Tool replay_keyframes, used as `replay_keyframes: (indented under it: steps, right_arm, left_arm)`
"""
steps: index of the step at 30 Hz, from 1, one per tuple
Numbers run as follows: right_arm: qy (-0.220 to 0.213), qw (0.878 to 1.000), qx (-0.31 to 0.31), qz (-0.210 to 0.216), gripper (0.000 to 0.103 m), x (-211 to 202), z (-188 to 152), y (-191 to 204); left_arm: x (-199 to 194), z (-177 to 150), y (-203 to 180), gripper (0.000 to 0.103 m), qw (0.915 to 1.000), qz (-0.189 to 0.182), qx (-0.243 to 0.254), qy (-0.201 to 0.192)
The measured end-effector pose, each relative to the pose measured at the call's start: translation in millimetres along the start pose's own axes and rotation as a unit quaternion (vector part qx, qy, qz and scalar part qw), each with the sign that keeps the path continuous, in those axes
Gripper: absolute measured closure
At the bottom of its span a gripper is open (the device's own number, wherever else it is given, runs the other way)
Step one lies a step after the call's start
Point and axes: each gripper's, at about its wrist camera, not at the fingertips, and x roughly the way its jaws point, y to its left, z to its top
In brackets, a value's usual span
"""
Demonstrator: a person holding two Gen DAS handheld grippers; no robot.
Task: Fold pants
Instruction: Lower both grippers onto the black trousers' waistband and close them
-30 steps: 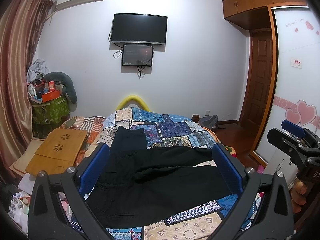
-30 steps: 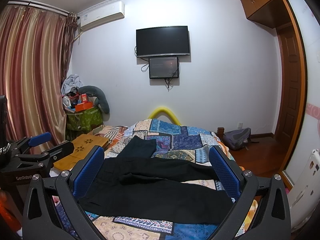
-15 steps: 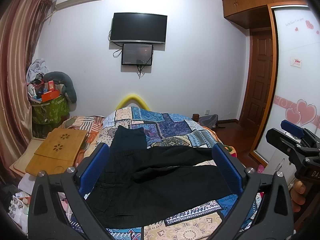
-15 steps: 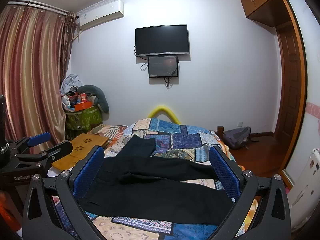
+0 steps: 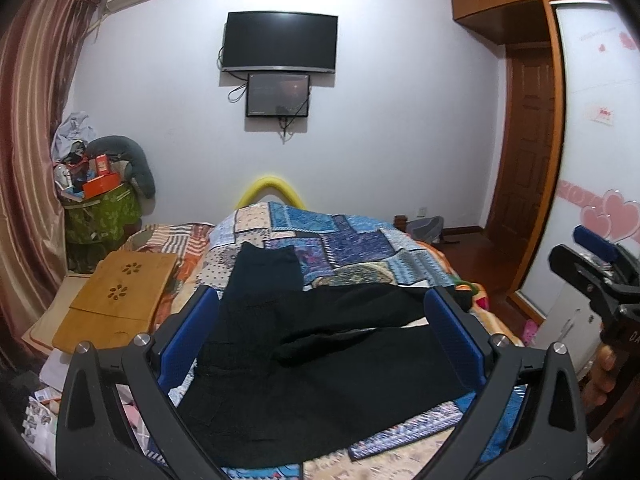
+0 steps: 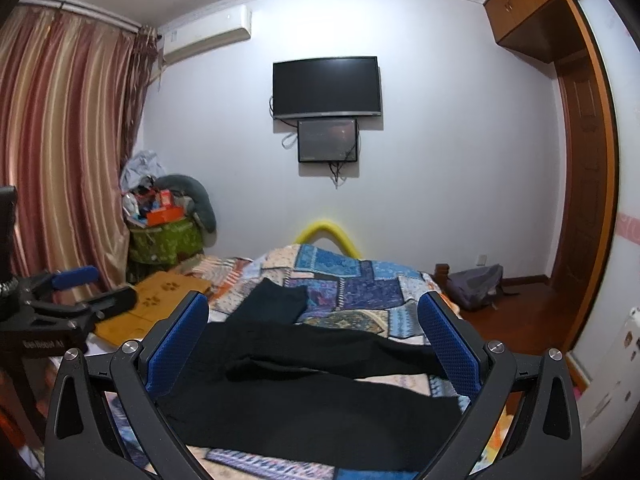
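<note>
Black pants (image 5: 320, 364) lie spread across a patchwork bedspread (image 5: 344, 240), waist to the left and two legs running right; they also show in the right wrist view (image 6: 312, 392). A darker folded piece (image 5: 266, 266) lies just behind them. My left gripper (image 5: 320, 312) is open and empty, held above the near side of the pants. My right gripper (image 6: 314, 312) is open and empty, also above the pants. Each gripper shows at the edge of the other's view, the right one (image 5: 596, 264) and the left one (image 6: 76, 292).
A wooden lap desk (image 5: 120, 296) lies left of the bed. A green bin piled with clutter (image 5: 100, 208) stands by the curtain. A TV (image 5: 280, 42) hangs on the far wall. A grey backpack (image 6: 476, 286) sits on the floor by the door (image 5: 528, 160).
Both grippers have shifted very slightly; the views are nearly the same. The pants have not moved.
</note>
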Motion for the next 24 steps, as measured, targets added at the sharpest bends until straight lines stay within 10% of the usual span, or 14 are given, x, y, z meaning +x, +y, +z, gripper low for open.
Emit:
replay_keyframes:
  steps: [12,24]
  right_arm:
    - [0.066,0.996,-0.031,-0.051,0.000,82.8,1.0,-36.8]
    - [0.207,0.976,-0.062,-0.020,0.000,196.5,-35.1,-62.1]
  left_arm:
    - [111.1,20.1,73.2,0.000,0.9931,0.107,-0.002,0.048]
    - [257.6,-16.8,168.4,0.014,0.9717,0.138,-0.057,0.183]
